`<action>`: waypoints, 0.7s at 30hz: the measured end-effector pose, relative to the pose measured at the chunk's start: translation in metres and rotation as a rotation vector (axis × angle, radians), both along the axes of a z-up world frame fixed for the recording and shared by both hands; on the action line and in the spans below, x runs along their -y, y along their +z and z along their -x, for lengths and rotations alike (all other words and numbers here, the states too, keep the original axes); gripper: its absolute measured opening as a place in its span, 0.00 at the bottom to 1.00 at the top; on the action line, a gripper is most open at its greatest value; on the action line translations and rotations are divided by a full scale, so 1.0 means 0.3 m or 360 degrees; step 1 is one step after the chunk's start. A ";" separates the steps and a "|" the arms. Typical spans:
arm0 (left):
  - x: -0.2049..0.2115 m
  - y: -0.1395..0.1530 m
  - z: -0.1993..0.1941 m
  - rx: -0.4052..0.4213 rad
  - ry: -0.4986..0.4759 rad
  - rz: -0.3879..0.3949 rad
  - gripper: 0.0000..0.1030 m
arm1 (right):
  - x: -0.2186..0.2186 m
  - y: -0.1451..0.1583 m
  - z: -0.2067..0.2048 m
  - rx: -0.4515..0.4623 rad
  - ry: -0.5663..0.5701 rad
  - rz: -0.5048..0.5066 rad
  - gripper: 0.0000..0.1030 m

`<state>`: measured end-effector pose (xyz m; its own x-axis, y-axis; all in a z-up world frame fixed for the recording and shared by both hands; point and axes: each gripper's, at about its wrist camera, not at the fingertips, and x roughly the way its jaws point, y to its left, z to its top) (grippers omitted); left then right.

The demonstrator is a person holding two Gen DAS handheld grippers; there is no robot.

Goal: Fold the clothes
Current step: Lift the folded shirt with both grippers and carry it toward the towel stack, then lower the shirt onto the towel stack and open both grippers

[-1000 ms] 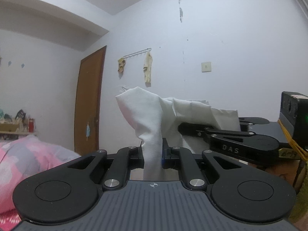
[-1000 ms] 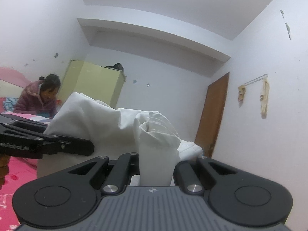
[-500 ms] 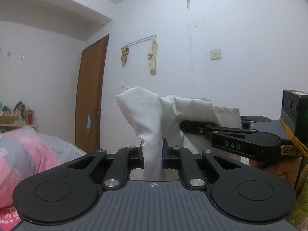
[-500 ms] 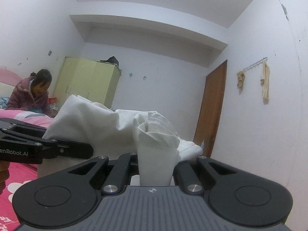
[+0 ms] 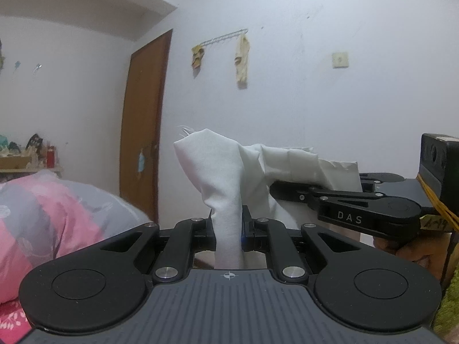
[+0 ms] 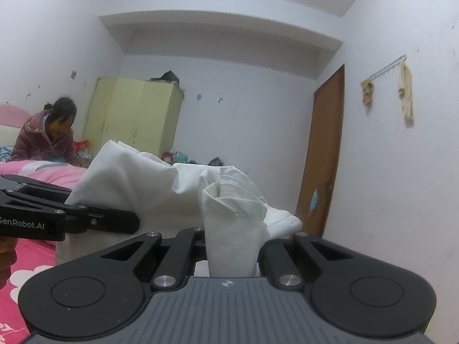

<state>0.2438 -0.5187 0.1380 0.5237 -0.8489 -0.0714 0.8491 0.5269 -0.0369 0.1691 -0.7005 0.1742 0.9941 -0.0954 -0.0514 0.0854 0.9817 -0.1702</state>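
Both my jaws are pinched tight on the white garment [image 5: 226, 177]: left gripper [image 5: 228, 232] clamps one bunched corner, right gripper [image 6: 231, 246] clamps another, hemmed one. Cloth is held up in the air between them, above the pink bed [image 6: 31, 172], sagging in the span. Looks light, soft, limp, no stiffness, so it will droop and crease wherever unsupported. Thin weave may slip; best taken at hems or corners, where layers are thicker. Person [image 6: 46, 134] in background on bed.
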 end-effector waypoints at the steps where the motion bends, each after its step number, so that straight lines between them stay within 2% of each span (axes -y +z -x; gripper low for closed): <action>1: 0.009 -0.013 -0.018 -0.0001 0.0024 -0.0021 0.10 | 0.004 -0.011 -0.025 -0.0024 0.0004 -0.0002 0.06; 8: 0.063 -0.126 -0.194 -0.0186 0.0130 -0.0133 0.10 | 0.041 -0.137 -0.226 -0.0224 0.0031 -0.0077 0.06; 14: 0.098 -0.213 -0.294 -0.0299 0.0192 -0.0234 0.11 | 0.079 -0.258 -0.377 -0.0403 0.0061 -0.0117 0.06; 16: 0.105 -0.246 -0.328 -0.0351 0.0212 -0.0265 0.13 | 0.090 -0.288 -0.416 -0.0454 0.0065 -0.0140 0.07; 18: 0.104 -0.275 -0.362 -0.0427 0.0215 -0.0274 0.19 | 0.102 -0.311 -0.450 -0.0513 0.0070 -0.0175 0.08; 19: 0.102 -0.287 -0.375 -0.0464 0.0221 -0.0275 0.20 | 0.112 -0.323 -0.465 -0.0550 0.0072 -0.0197 0.11; 20: 0.098 -0.299 -0.386 -0.0513 0.0222 -0.0263 0.25 | 0.124 -0.335 -0.480 -0.0591 0.0074 -0.0220 0.15; 21: 0.090 -0.308 -0.405 -0.0587 0.0218 -0.0241 0.31 | 0.132 -0.342 -0.491 -0.0625 0.0052 -0.0242 0.29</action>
